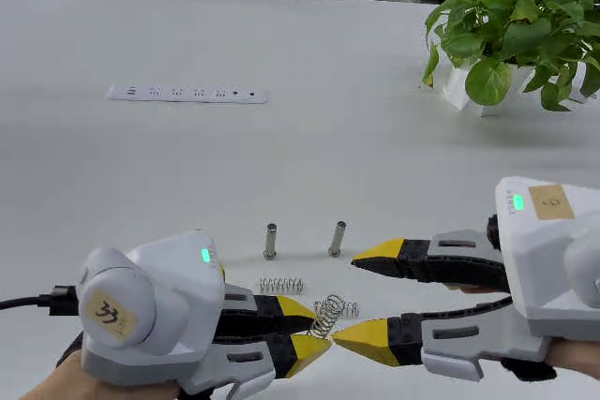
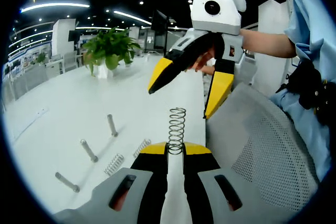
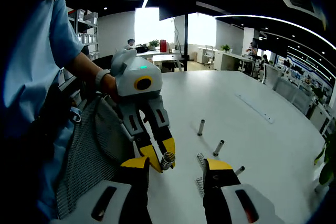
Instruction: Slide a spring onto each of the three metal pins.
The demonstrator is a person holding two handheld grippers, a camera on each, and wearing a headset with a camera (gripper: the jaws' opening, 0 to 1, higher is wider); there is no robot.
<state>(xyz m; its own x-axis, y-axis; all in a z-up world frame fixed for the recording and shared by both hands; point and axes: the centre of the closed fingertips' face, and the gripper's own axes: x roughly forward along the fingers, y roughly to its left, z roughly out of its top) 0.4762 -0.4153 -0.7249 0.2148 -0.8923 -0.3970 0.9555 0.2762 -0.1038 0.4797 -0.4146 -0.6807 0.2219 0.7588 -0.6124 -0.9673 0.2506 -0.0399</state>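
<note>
left gripper (image 1: 317,327): jaws clenched on spring (image 2: 177,129), long axis pointing forward out of the tips | right gripper (image 1: 347,297): jaws released, facing the spring's free end | pins (image 1: 271,241): upright near the desk's near edge, just beyond both grippers

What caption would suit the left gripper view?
Left gripper shut on a spring, right gripper open ahead, three bare pins beyond.
</note>
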